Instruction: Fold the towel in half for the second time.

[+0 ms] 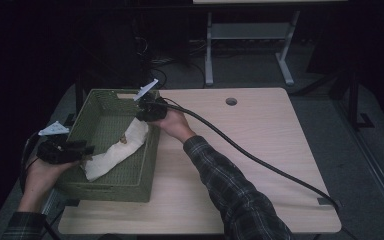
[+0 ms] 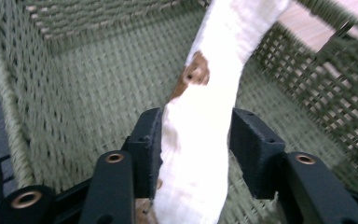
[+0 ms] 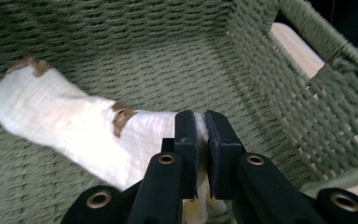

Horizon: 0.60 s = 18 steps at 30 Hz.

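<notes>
Pale wooden rectangular table (image 1: pixel 260 150) with one round cable hole (image 1: pixel 231 101) near its far edge; no writing legible anywhere. Olive-green woven rectangular basket (image 1: pixel 111 185) stands on the table's left part, a handle slot in its far wall. White crumpled cloth with brown patches (image 1: pixel 115 150) lies stretched slantwise across the basket floor, from the near left wall toward the far right wall. Right forearm in a dark plaid sleeve (image 1: pixel 230 187) reaches from the bottom edge diagonally to the basket's far right wall, hand on the right gripper (image 1: pixel 147 111), which dips over the rim. In the right gripper view (image 3: pixel 201 135) its jaws are clamped on the end of the cloth, pads pressed together with a fold between. Left hand (image 1: pixel 40 172) holds the left gripper (image 1: pixel 87 149) level over the basket's near left wall. In the left gripper view (image 2: pixel 196 135) the jaws stand apart, the cloth passing between them; one pad touches it and the other stands clear, so there is no grip. Thick black cable (image 1: pixel 260 160) trails from the right gripper across the table to its near right corner. A grey metal frame leg (image 1: pixel 209 50) stands on the floor beyond the table.
</notes>
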{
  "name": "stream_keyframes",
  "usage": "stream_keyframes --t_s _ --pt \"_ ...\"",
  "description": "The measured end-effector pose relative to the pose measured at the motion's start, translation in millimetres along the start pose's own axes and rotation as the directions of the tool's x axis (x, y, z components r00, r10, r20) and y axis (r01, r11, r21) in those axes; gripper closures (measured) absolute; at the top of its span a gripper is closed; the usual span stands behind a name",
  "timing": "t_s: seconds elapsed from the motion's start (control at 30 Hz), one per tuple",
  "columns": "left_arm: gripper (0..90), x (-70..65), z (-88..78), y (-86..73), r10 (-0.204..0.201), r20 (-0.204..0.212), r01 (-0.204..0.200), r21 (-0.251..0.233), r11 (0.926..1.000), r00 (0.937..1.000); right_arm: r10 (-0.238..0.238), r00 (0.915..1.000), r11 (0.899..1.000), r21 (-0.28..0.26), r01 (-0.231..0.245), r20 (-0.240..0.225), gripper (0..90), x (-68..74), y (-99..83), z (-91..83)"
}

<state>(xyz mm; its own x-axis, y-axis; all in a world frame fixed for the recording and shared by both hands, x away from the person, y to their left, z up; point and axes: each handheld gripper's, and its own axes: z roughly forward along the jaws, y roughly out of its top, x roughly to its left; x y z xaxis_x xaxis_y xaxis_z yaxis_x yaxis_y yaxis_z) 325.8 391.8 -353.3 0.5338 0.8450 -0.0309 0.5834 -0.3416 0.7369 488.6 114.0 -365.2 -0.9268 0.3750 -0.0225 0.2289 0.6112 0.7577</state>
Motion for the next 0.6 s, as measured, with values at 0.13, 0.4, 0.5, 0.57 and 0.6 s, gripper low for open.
stream_keyframes --t_s 0.13,0.4,0.5,0.57,0.6 --pt "47.3 -5.7 -0.4 4.5 0.005 0.008 -0.005 -0.022 0.9998 1.0 0.001 0.9996 1.0 0.012 -0.001 0.027 83.5 -9.1 5.1 5.1" --pt "45.2 -12.3 -1.4 10.7 0.001 0.022 0.0 -0.042 0.9991 0.9998 0.039 0.9966 0.999 -0.018 -0.038 0.073 55.3 -15.3 9.7 -3.6" --pt "44.3 -17.3 -2.6 14.4 0.001 0.025 0.001 -0.057 0.9984 0.9997 0.038 0.9959 0.999 -0.028 -0.036 0.082 53.8 -16.0 8.3 -10.4" --pt "44.0 -23.2 -3.1 19.1 0.006 0.029 -0.004 -0.069 0.9976 0.9996 0.07 0.9939 0.997 -0.044 -0.067 0.085 49.1 -19.3 3.0 -24.3" --pt "43.9 -26.1 -2.5 21.4 0.003 0.031 0.0 -0.078 0.9969 0.9995 0.074 0.9933 0.996 -0.052 -0.07 0.089 48.1 -20.7 0.5 -28.4"
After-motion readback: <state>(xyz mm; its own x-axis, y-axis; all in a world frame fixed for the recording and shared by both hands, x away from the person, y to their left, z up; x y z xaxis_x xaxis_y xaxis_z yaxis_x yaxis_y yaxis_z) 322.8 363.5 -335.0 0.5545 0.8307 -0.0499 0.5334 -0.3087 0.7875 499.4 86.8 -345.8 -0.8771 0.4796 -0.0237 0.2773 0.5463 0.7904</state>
